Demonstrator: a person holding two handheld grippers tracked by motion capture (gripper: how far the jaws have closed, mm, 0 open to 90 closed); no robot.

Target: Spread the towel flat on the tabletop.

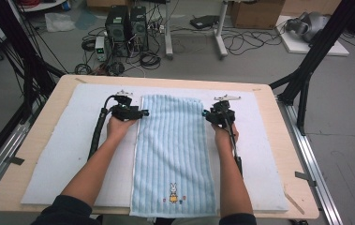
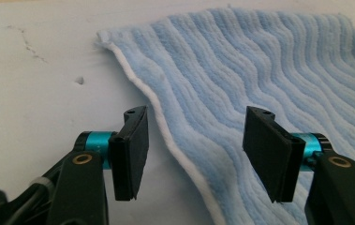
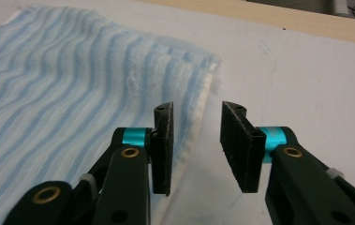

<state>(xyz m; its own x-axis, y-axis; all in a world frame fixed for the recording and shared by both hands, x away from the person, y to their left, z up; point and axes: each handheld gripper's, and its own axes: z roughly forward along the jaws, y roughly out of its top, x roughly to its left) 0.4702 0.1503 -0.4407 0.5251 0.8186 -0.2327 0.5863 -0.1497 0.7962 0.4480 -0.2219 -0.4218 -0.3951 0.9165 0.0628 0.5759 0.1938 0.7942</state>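
Note:
A light blue striped towel [image 1: 171, 145] with a small rabbit picture near its front end lies flat along the middle of a white mat [image 1: 67, 145]. My left gripper [image 1: 143, 113] sits at the towel's left edge near the far corner. Its jaws stand open above the white-hemmed edge of the towel [image 2: 222, 93], with nothing pressed between them. My right gripper [image 1: 205, 114] is at the towel's right edge near the other far corner. In the right gripper view my right gripper [image 3: 196, 140] is open over the edge of the towel [image 3: 72, 93], holding nothing.
The mat covers a wooden table [image 1: 269, 93]. Black frame legs [image 1: 311, 61] stand at both sides, and computers [image 1: 126, 26] and cables lie on the floor behind.

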